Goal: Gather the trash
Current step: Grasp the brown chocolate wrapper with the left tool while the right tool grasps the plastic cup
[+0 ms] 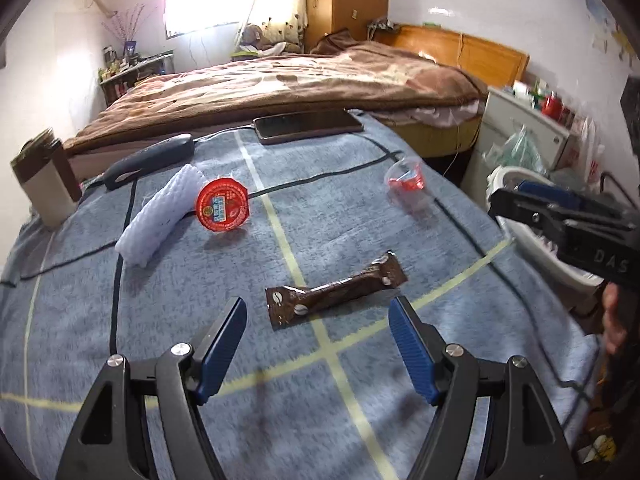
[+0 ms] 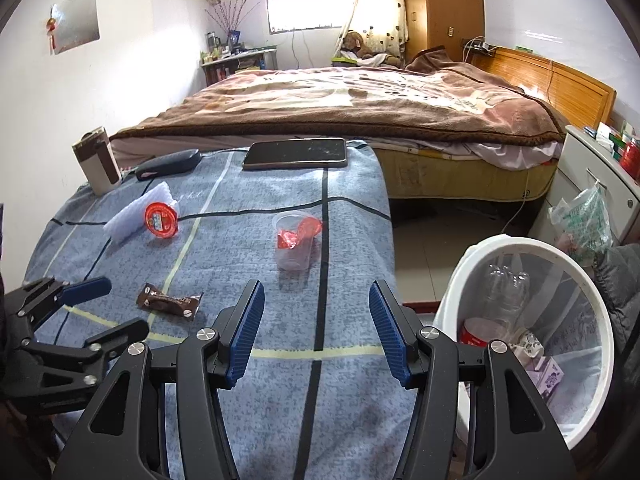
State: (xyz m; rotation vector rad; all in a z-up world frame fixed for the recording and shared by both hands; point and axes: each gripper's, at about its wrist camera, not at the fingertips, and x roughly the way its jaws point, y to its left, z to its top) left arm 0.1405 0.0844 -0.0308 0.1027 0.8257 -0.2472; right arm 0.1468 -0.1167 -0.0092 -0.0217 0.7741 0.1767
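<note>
Four bits of trash lie on the bench (image 1: 360, 420), which is covered in a blue-grey cloth with pale and dark lines. The left hand-held gripper (image 1: 318, 322) hangs over the near part with its jaws spread and nothing between them; the brown snack wrapper (image 1: 335, 289) lies flat just beyond its tips. The right hand-held gripper (image 2: 317, 306) is likewise released and empty, pointing toward the clear plastic cup (image 2: 295, 242) with crumpled red foil inside, which stands further up the cloth.

Farther left sit a red-lidded jelly cup (image 1: 222, 207) tipped on its side against a roll of white foam netting (image 1: 159, 216). The white waste basket (image 2: 520, 248) stands on the floor just off the bench's right edge, already holding a bottle and a carton.

For the wrapper, I would bring the left jaws down low, nearly flat to the cloth, and close across its narrow middle rather than its length, since thin film slips and the cloth may get pinched with it. The cup wants a gentle squeeze on the wall below its rim; it looks flimsy. The phone (image 2: 295, 153) at the far edge is best left alone.
</note>
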